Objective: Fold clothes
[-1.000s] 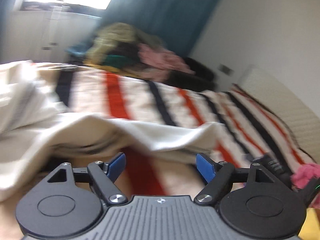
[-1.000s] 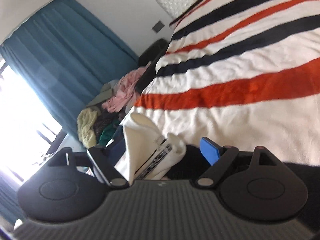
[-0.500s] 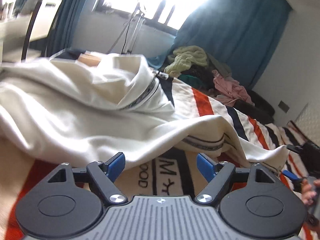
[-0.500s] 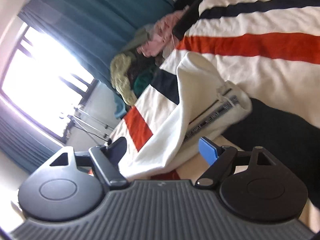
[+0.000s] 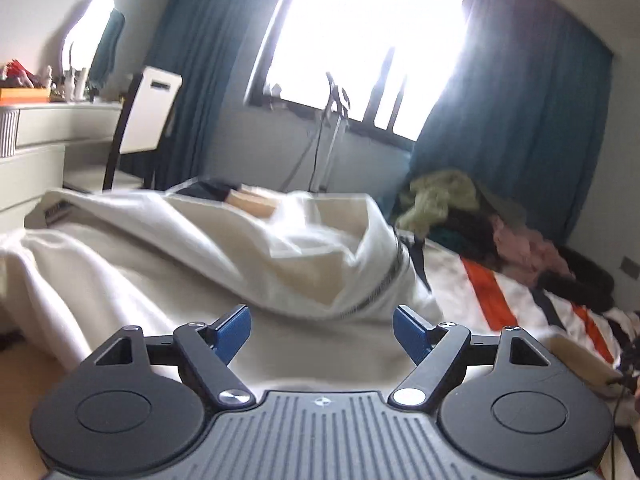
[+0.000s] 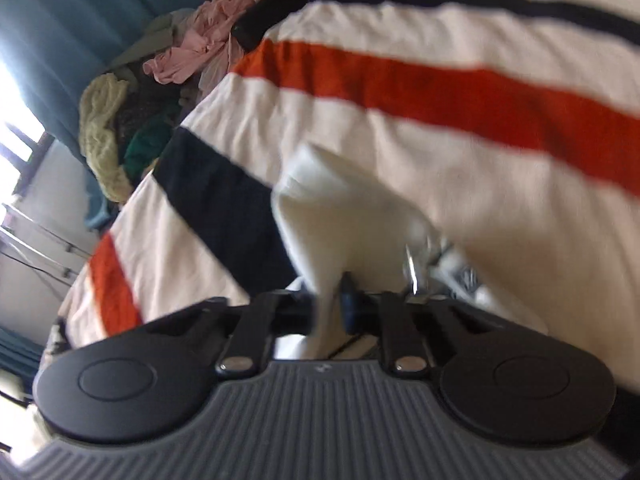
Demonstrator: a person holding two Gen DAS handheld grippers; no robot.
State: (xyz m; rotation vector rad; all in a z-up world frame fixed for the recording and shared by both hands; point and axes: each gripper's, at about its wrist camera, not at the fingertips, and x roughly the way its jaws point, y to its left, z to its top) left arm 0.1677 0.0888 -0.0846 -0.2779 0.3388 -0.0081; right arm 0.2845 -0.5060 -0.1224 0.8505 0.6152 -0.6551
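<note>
ITEM 1: cream garment point(image 5: 208, 264), w/ dark patterned trim band along one edge. Lies rumpled in a loose heap on the striped bedspread point(image 6: 460, 92); not flat, no clean fold line visible. One end is drawn up off the bedspread toward your right tool.

ITEM 2: right gripper point(image 6: 340, 308). Fingers together, clamped on a bunched bit of the cream garment; cloth stands up from the pinch in a ridge. Frame is motion-blurred, so grip depth is unclear.

ITEM 3: left gripper point(image 5: 322, 330). Blue pads point(image 5: 234, 328) apart, nothing between them; hovers low just short of the garment's trimmed edge.

ITEM 4: laundry pile point(image 5: 472, 216) (green, pink, dark pieces). Sits beyond the garment, at the far edge of the bedspread, below the teal curtain point(image 5: 520, 128).

ITEM 5: chair point(image 5: 146, 120) and dressing table point(image 5: 44, 120). Off the bedspread, beyond the garment's far side, beside the window point(image 5: 360, 40).

RISKS, for you:
- Right pinch looks like bunched cloth, poss. several layers. If you pull, layers may slip unevenly and the fold goes crooked.
- Only one end is held. If you lift w/o the left tool gripping, the rest drags, twists and rumples more.
- Left pads sit near the trim band; closing there may catch only the trim, which could slide out.
- Garment hangs near the bedspread's edge; a hard tug could take it off the side.
</note>
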